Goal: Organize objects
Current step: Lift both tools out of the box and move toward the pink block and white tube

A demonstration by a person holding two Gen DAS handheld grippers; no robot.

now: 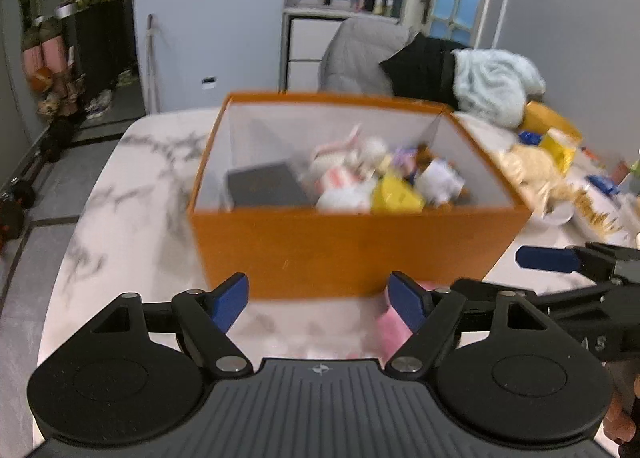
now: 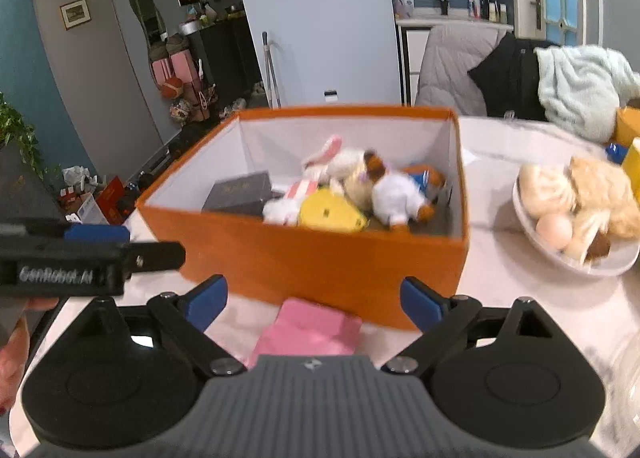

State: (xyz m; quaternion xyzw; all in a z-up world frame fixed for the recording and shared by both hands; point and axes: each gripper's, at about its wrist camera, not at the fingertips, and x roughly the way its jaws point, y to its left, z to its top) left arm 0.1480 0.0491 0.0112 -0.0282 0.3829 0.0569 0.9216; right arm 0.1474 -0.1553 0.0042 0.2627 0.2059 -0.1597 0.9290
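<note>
An orange box (image 1: 352, 246) (image 2: 320, 262) stands on the marble table. It holds a dark box (image 1: 266, 184) (image 2: 240, 192), plush toys (image 1: 348, 166) (image 2: 394, 194) and a yellow item (image 1: 396, 194) (image 2: 332, 214). A pink flat pack (image 2: 312, 328) (image 1: 390, 328) lies on the table in front of the orange box. My left gripper (image 1: 318, 300) is open and empty, just short of the box's near wall. My right gripper (image 2: 314, 300) is open and empty, above the pink pack. Each gripper shows at the side of the other's view.
A white bowl (image 2: 560, 254) with a plush toy and an egg sits right of the box. Clothes hang over chairs (image 2: 520, 74) behind the table. Yellow packets and clutter (image 1: 560, 146) lie at the right. The table's left edge (image 1: 80, 218) drops to the tiled floor.
</note>
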